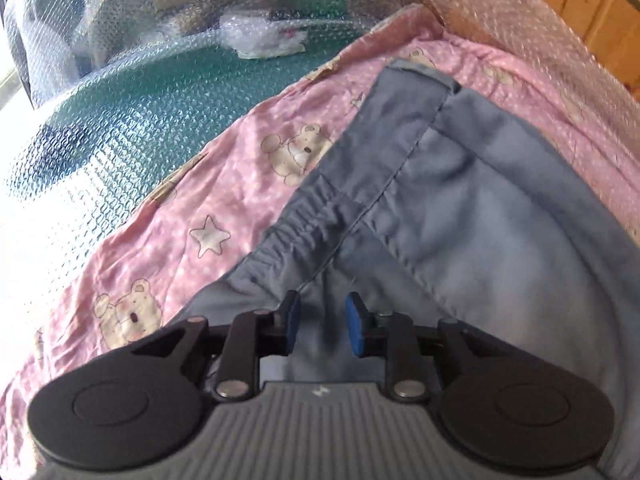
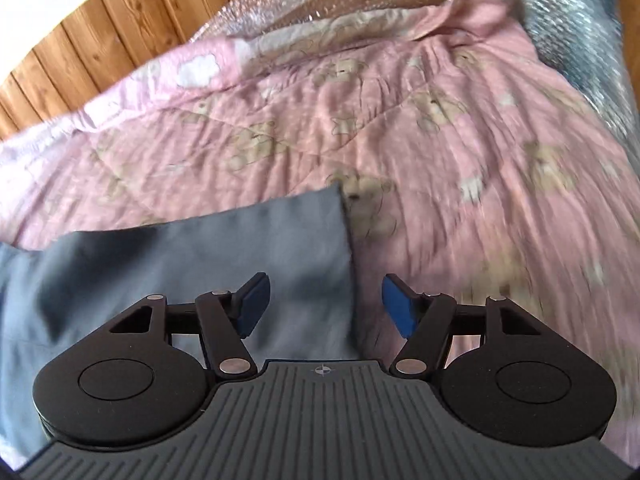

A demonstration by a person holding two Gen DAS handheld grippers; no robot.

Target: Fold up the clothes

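Landmark: grey-blue garment (image 1: 460, 208), lying on the pink bear-print quilt (image 1: 224, 184).

1. Left tool (image 1: 323, 326). Nearest in the left wrist view, directly over the garment's near edge. Blue pads (image 1: 355, 330) narrowly parted, with grey fabric showing in the gap; whether they pinch the cloth cannot be told.
2. Right tool (image 2: 325, 306). Nearest in the right wrist view, above the garment's right-hand edge. Pads spread wide, gripping nothing; left pad (image 2: 252, 306) over grey cloth, right pad over the quilt.
3. Garment, same item (image 2: 224, 264). Spread fairly flat; gathered elastic band (image 1: 316, 220) just beyond the left tool, stitched seam running away from it toward a hemmed far corner. In the right view one square corner points away over the quilt.
4. Quilt, same item (image 2: 440, 128). Surrounds the garment on all visible sides; bears, stars, rumpled far edge.
5. Bubble wrap (image 1: 120, 128). Beyond the quilt, over a green surface.
6. Wooden panelling (image 2: 120, 28). Farthest, behind the quilt.
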